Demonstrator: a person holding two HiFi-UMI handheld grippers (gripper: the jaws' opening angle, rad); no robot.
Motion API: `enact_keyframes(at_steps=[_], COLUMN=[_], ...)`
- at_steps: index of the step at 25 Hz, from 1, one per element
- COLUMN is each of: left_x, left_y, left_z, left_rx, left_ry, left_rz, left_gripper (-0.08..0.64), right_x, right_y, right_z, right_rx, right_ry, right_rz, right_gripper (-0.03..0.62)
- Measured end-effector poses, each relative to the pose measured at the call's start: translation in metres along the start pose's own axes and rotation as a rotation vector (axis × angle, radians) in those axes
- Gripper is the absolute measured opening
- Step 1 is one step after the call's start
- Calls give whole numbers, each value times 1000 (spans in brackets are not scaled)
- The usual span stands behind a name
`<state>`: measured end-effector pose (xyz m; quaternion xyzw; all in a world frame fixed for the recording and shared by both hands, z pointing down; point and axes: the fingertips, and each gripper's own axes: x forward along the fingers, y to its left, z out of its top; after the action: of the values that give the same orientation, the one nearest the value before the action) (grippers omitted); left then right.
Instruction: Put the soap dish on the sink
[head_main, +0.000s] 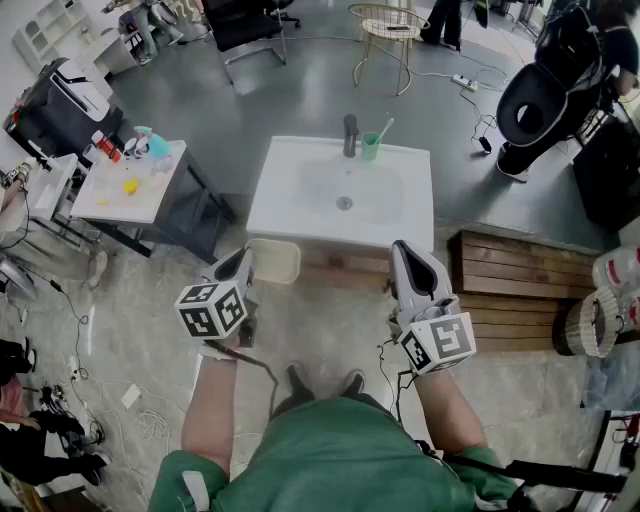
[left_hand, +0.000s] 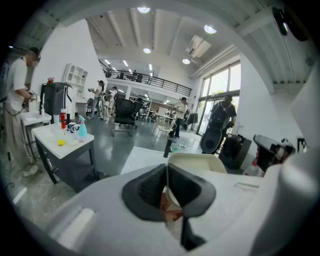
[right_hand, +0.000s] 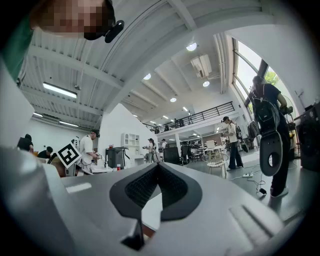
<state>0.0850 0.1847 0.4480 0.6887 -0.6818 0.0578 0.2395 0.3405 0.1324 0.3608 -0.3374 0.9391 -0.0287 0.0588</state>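
Left hand-held gripper (head_main: 245, 262) is doing the work from where I'm standing: its jaws are clenching the near-left rim of a pale cream, rounded-rectangle plastic soap dish (head_main: 275, 262), which is hanging in the air just off the front-left corner of the white rectangular ceramic sink (head_main: 415, 215), a little below its rim. Right hand-held gripper (head_main: 401, 252) is hovering off the sink's front edge toward the right corner, its jaws pressed together on nothing.

Seen from the left hand-held gripper (left_hand: 167, 167), the soap dish (left_hand: 197, 161) is sticking out ahead of the jaws, with the sink (left_hand: 142, 155) lying straight beyond it. So the dish is pointing forward at the sink, and the left hand is plainly the nearer one. The dish's long side seems to be running roughly along the front edge. A dark tap (head_main: 350, 135) and a green cup (head_main: 371, 147) are occupying the back edge, leaving the flat front-left corner as the likeliest landing spot.
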Motion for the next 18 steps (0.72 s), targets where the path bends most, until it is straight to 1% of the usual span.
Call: enact_keyframes(at_steps=[4, 8, 12, 18], left_x=[-18, -33, -41, -55], left_y=[32, 50, 67, 111], left_z=[6, 15, 29, 49], left_rx=[-23, -27, -30, -34], left_ry=[-24, -43, -71, -99], left_rz=[3, 2, -8, -16], left_gripper=[11, 11, 11, 11], right_x=[13, 20, 33, 61], right_y=[21, 38, 49, 84], right_z=[-1, 5, 11, 22], right_rx=[-18, -38, -24, -42], right_ry=[0, 0, -30, -43], right_rz=[-16, -26, -52, -62], right_gripper=[-3, -3, -3, -3])
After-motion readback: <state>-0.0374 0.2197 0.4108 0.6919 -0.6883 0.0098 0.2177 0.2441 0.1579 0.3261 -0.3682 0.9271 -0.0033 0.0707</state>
